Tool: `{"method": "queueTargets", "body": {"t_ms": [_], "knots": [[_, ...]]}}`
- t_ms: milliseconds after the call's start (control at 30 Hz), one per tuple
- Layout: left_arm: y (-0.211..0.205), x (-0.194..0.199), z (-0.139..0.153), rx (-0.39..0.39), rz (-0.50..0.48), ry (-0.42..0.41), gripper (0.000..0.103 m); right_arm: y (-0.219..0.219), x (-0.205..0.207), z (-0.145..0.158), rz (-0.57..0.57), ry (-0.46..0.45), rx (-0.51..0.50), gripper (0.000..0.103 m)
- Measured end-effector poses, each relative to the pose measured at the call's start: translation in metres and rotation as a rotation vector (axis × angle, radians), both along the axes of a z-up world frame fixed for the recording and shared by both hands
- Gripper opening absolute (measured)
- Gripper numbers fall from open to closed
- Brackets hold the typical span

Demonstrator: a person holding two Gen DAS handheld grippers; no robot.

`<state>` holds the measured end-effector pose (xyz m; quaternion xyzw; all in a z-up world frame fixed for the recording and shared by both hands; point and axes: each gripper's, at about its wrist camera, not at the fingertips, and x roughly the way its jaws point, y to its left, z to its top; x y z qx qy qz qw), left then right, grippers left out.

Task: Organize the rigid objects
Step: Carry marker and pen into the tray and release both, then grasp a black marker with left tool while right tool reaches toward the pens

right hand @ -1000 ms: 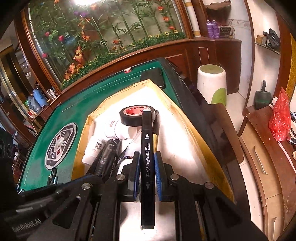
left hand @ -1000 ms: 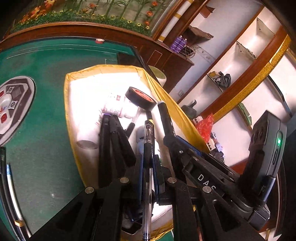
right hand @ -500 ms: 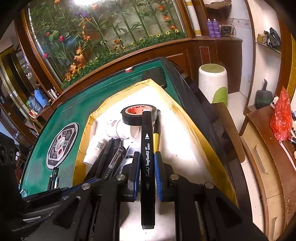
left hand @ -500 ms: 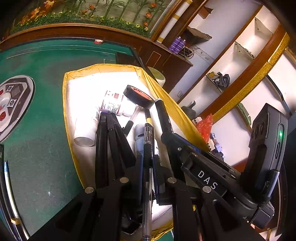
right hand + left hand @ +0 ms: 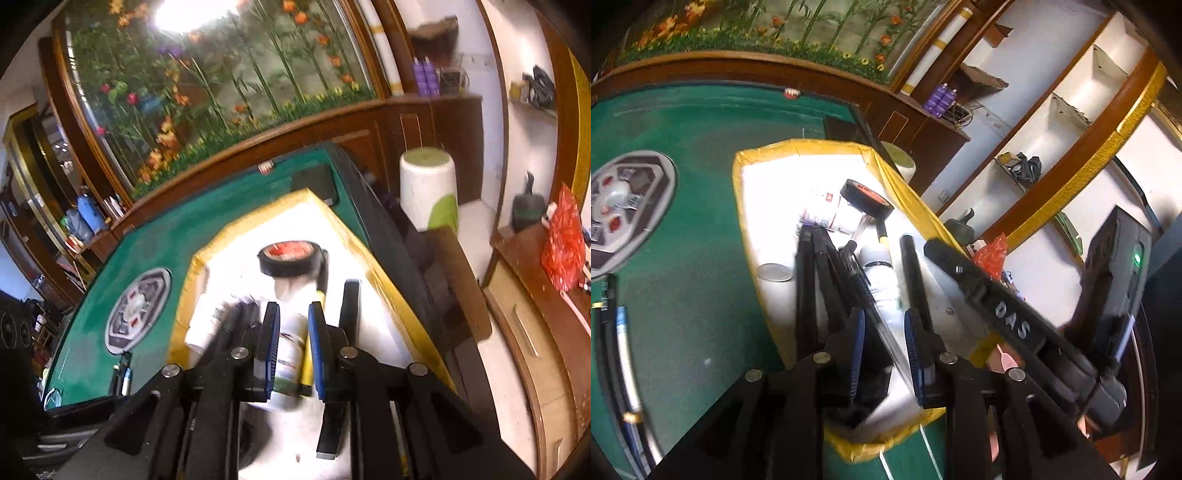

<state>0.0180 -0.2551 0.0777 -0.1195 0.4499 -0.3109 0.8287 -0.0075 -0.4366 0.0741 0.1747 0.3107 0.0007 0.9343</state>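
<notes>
A white tray with a yellow rim (image 5: 738, 192) (image 5: 384, 258) sits on the green table. It holds a black tape roll (image 5: 866, 201) (image 5: 291, 258), white bottles (image 5: 827, 218) (image 5: 290, 350) and several black pens (image 5: 812, 266). My left gripper (image 5: 884, 347) hangs over the tray's near end and its jaws are opening. A clear pen (image 5: 875, 314) slants loose between them, and neither pad presses on it. My right gripper (image 5: 293, 332) is open with only a bottle showing below the gap. The black marker (image 5: 349, 306) (image 5: 914, 273) lies in the tray, to the right of its right finger.
The table's round centre panel (image 5: 624, 206) (image 5: 138, 306) lies left of the tray. More pens (image 5: 624, 350) rest at the table's near left edge. Right of the table stand a white and green stool (image 5: 428, 184), a wooden cabinet (image 5: 524, 295) and a red bag (image 5: 563, 240).
The left jaws parted and the clear pen tipped from straight to slanting. The black marker left the right jaws and now lies in the tray. Both grippers drew back a little.
</notes>
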Motion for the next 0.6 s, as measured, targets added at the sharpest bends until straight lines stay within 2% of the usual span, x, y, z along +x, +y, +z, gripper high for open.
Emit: {"method": "queueTargets", "body": {"t_ms": [133,200,267,333,433,467,533,600], "knots": [[0.028,-0.018,0.013,0.000,0.007,-0.038,0.024,0.007,-0.003,0.008,0.028,-0.046,0.001,0.015],[0.050,-0.028,0.016,-0.006,0.028,-0.051,0.032,0.011,-0.005,0.011,0.049,-0.070,0.003,0.015],[0.077,-0.039,0.018,-0.007,0.059,-0.064,0.037,0.017,-0.006,0.013,0.071,-0.087,-0.007,0.017],[0.107,-0.047,0.017,0.013,0.103,-0.074,0.037,0.024,-0.007,0.014,0.088,-0.098,-0.008,0.021],[0.145,-0.059,0.012,0.030,0.159,-0.085,0.038,0.037,-0.012,0.015,0.128,-0.119,-0.014,0.022],[0.160,-0.062,0.008,0.041,0.184,-0.082,0.043,0.044,-0.014,0.016,0.145,-0.127,-0.017,0.022],[0.181,-0.062,-0.002,0.057,0.232,-0.070,0.044,0.064,-0.022,0.018,0.203,-0.123,-0.016,0.026],[0.197,-0.056,-0.015,0.075,0.273,-0.029,0.044,0.101,-0.033,0.017,0.326,-0.105,-0.047,0.029]]}}
